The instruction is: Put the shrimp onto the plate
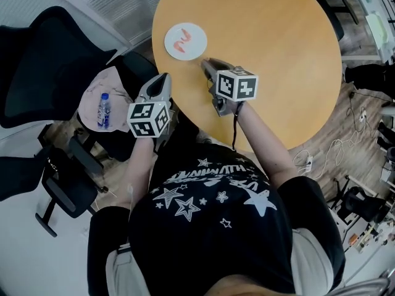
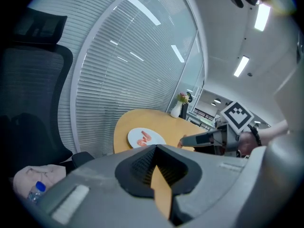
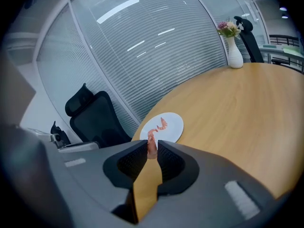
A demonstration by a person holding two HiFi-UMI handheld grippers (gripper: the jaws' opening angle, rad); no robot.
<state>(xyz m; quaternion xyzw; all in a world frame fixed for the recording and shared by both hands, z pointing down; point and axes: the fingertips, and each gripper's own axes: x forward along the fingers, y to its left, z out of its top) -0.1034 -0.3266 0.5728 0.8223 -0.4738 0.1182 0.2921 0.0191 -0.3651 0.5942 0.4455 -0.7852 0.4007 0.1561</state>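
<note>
The right hand-held gripper (image 1: 206, 63) is clamped on a shrimp (image 3: 152, 149) — just at 5 o'clock of the plate (image 1: 196, 36) on the worktop (image 1: 278, 48). The left hand-held gripper (image 1: 162, 79) is at 7 o'clock — jaws together.

I've got the head cam looking steeply down on the table (image 1: 278, 60), plate (image 1: 186, 41) upper left. Both gripper cams ride low, facing across the table; all three share that plate.

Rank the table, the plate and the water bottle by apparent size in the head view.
1. Table
2. Plate
3. Water bottle, though it lies lower, farther from the camera.
</note>
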